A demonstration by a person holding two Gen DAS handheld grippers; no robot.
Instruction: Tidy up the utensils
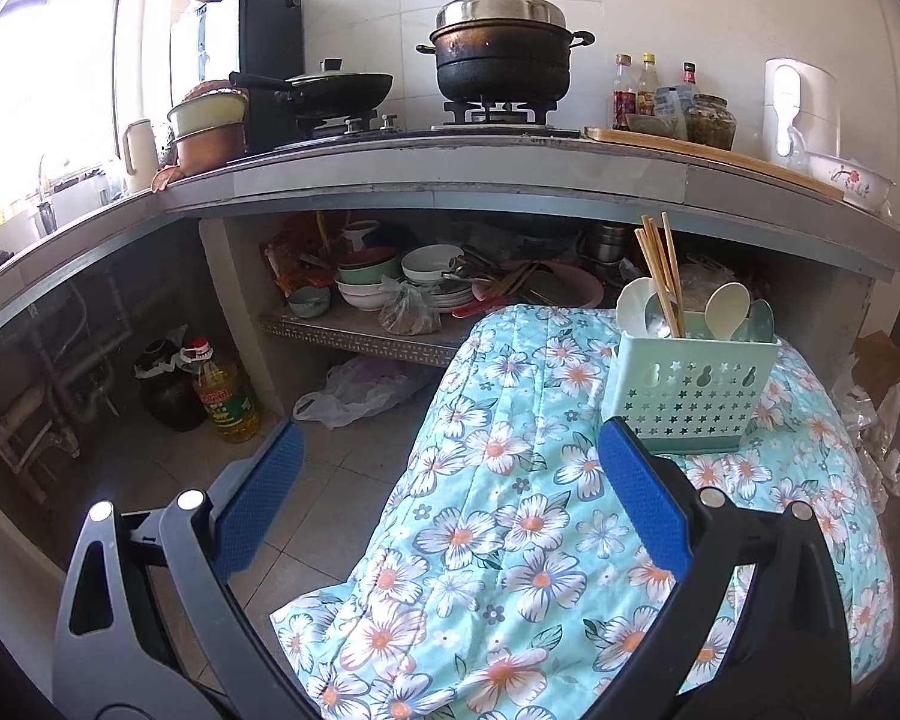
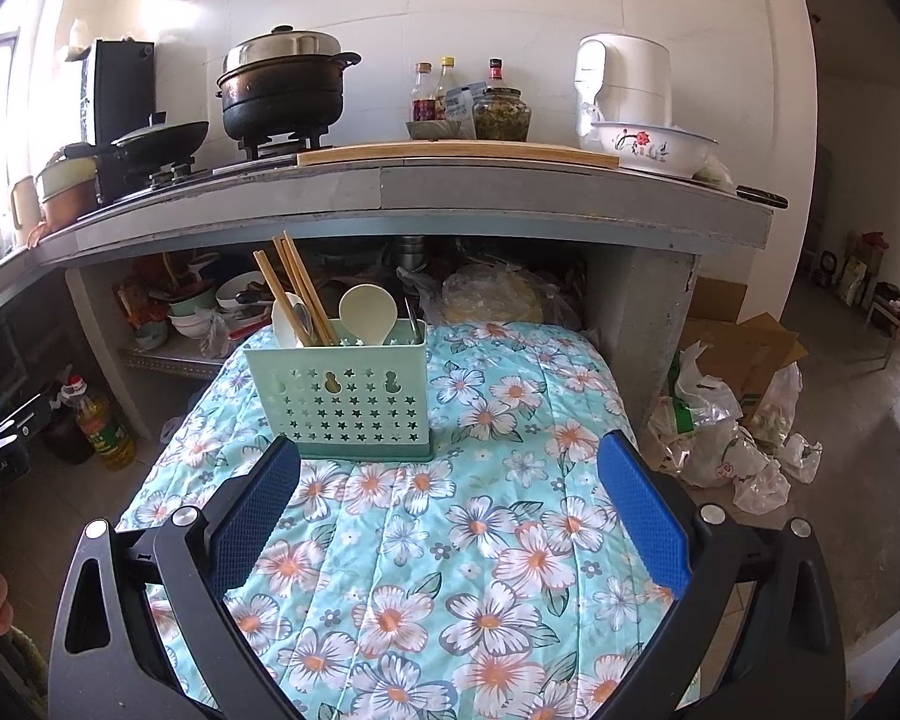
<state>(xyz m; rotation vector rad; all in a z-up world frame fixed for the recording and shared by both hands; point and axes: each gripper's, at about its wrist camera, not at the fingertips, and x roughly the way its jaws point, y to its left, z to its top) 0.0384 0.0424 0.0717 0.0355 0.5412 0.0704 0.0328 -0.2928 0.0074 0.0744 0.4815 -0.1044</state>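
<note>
A mint green utensil holder (image 1: 693, 393) with star cut-outs stands upright on a surface covered by a floral quilt (image 1: 510, 510). It holds wooden chopsticks (image 1: 660, 270), cream spoons (image 1: 729, 309) and pale green spoons. My left gripper (image 1: 450, 450) is open and empty, low and to the left of the holder. In the right wrist view the holder (image 2: 339, 396) stands just beyond my open, empty right gripper (image 2: 450, 456), with chopsticks (image 2: 297, 288) and a cream spoon (image 2: 366, 315) sticking up from it.
A concrete counter (image 2: 390, 186) runs behind, with a black pot (image 2: 282, 93), a wok (image 1: 336, 90), sauce bottles (image 2: 450, 90), a cutting board (image 2: 456, 153) and a floral basin (image 2: 654, 147). Bowls and plates (image 1: 420, 282) fill the shelf below. An oil bottle (image 1: 225, 396) and plastic bags (image 2: 720, 444) sit on the floor.
</note>
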